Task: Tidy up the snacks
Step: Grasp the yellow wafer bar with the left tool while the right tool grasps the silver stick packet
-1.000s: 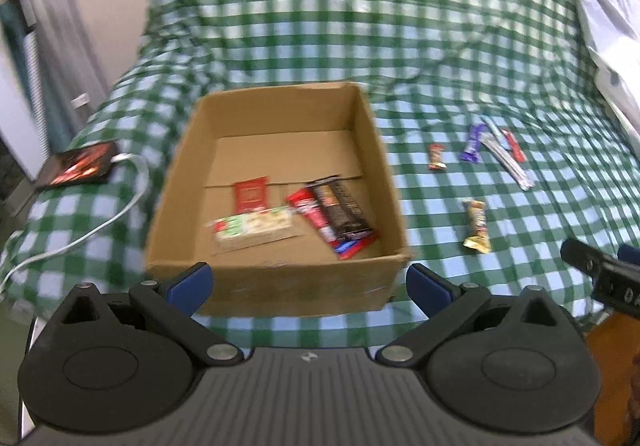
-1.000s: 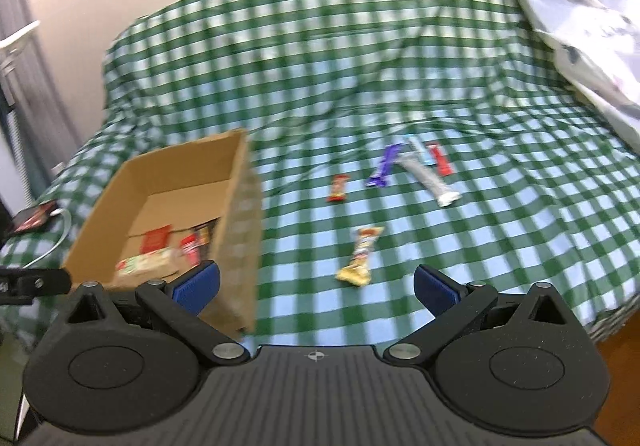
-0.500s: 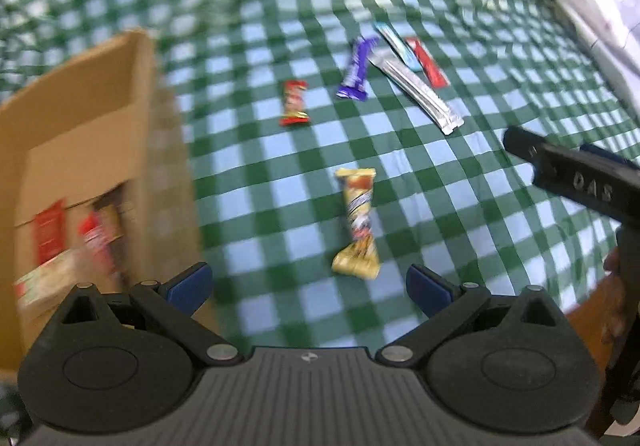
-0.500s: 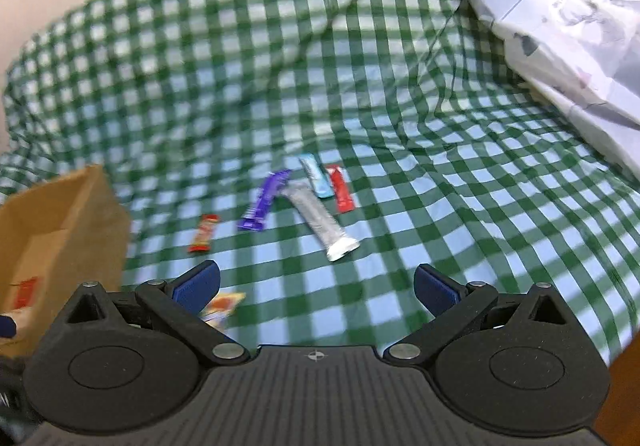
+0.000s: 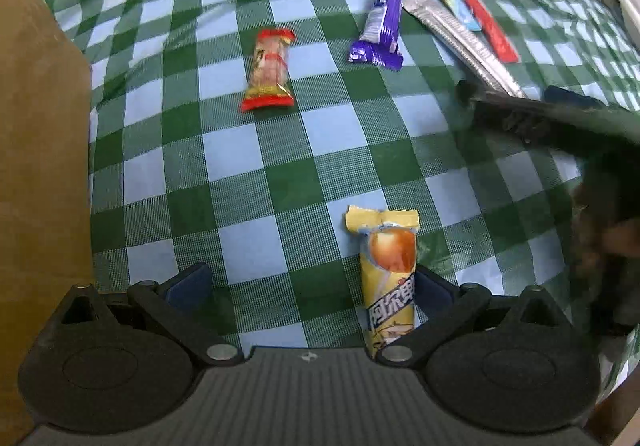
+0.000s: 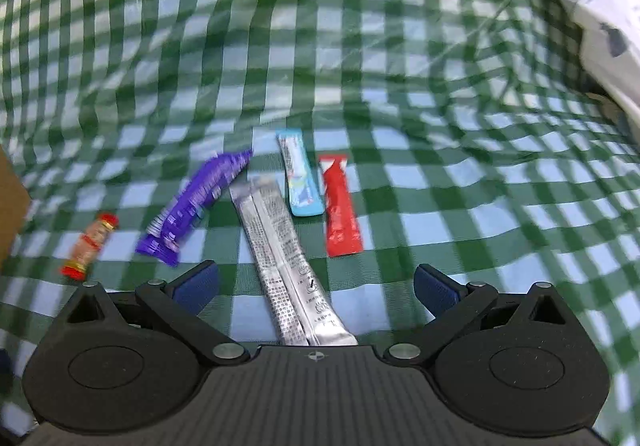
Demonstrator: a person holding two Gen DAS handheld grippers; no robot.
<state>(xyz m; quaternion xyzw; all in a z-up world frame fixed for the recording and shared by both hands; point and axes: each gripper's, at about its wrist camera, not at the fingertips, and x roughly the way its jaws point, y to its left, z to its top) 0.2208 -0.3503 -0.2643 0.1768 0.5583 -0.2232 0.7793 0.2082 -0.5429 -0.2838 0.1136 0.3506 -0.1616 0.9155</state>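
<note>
The left gripper is hanging low over the green checked bedspread with its jaws spread wide and nothing clamped. The yellow snack bar is lying between the fingers, close against the right one; whether that finger is touching the wrapper is unclear. The bar's long axis is running straight away from the camera, with its crimped end pointing toward the far side of the bed. The cardboard box is standing along the bedspread's left edge in this view.

The right gripper is likewise released, jaws wide apart, gripping nothing. The silver stick packet is lying between its fingers, its near end disappearing under the gripper body and its long axis slanting away to the left. Just beside its far end, the blue sachet and the red sachet are lying side by side, both pointing away from the camera. The purple wrapped bar is angling up to the right, left of the silver packet. The small red-ended candy is sitting further left, near the box.
</note>
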